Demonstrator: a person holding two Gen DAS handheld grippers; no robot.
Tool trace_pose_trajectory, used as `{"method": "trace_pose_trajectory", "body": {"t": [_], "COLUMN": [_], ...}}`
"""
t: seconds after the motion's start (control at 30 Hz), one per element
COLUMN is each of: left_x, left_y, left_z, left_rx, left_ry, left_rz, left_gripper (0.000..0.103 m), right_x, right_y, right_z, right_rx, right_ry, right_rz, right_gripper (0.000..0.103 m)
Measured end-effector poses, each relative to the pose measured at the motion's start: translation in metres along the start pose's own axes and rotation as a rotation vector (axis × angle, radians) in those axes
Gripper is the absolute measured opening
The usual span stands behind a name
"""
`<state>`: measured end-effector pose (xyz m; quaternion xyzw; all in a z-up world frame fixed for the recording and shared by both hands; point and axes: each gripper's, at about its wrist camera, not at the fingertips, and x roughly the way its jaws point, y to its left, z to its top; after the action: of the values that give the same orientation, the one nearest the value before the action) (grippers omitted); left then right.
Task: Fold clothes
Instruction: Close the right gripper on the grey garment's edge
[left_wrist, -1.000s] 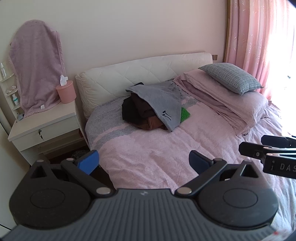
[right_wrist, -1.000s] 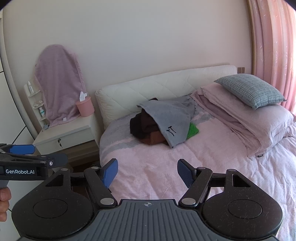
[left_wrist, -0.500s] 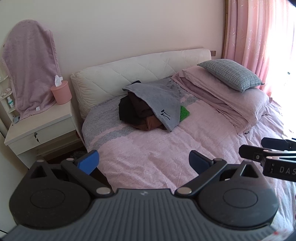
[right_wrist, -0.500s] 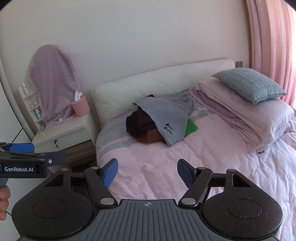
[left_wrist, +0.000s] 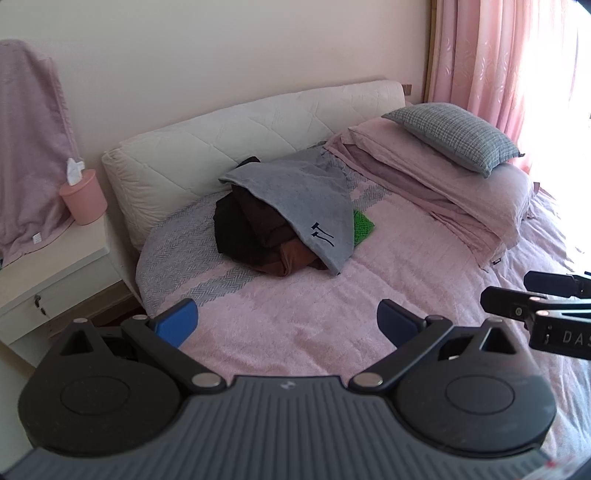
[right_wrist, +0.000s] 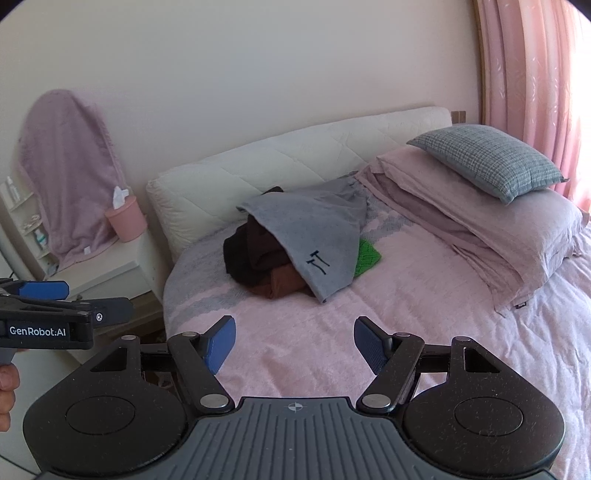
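Note:
A heap of clothes lies near the head of the bed. On top is a grey garment (left_wrist: 303, 199) (right_wrist: 317, 236) with a small black print. Under it are dark brown and black pieces (left_wrist: 255, 236) (right_wrist: 258, 254), and a green item (left_wrist: 362, 229) (right_wrist: 367, 256) pokes out on the right. My left gripper (left_wrist: 287, 324) is open with nothing between its blue pads, well short of the heap above the pink bedspread (left_wrist: 314, 314). My right gripper (right_wrist: 294, 341) is open too, level with it on the right, also away from the heap.
A white padded headboard (left_wrist: 258, 129) stands behind the heap. Folded pink bedding (left_wrist: 461, 199) with a grey checked pillow (left_wrist: 454, 136) lies at the right. A white nightstand (left_wrist: 48, 266) with a pink tissue bin (left_wrist: 83, 197) stands left of the bed. Pink curtains (left_wrist: 509, 62) hang far right.
Both grippers have moved closer to the bed and a little left; the clothes heap looks larger and nearer. Both stay open and the clothes have not moved.

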<state>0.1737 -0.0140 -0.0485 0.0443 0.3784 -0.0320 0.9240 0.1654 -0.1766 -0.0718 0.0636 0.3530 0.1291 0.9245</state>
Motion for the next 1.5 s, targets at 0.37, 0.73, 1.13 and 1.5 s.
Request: {"method": "trace_pose_trajectory", "body": {"t": [0.37,0.73,1.13,1.5], "left_x": [0.146,0.281,0.431,0.514], "left_y": [0.068,0.118,0.140,0.132], "left_z": [0.075,0.134,0.177,0.170], "left_rx": [0.042,0.035,0.023,0.058], "left_ry": [0.120,0.135,0.156,0.232], "left_rz": [-0.068,-0.097,-0.088,-0.092], "left_gripper": [0.102,0.100,0.092,0.092], "right_x": [0.138,0.278,0.408,0.521], "right_y": [-0.002,-0.025,-0.051,-0.028], "right_z": [0.060,0.088,0.103,0.074], "right_rx": [0.119,0.207,0.189,-0.034], "right_ry": [0.065,0.113,0.127,0.223], "right_rz": [-0.020,-0.126,-0.157,-0.125], "right_gripper": [0.068,0.068,0.068,0.068]}}
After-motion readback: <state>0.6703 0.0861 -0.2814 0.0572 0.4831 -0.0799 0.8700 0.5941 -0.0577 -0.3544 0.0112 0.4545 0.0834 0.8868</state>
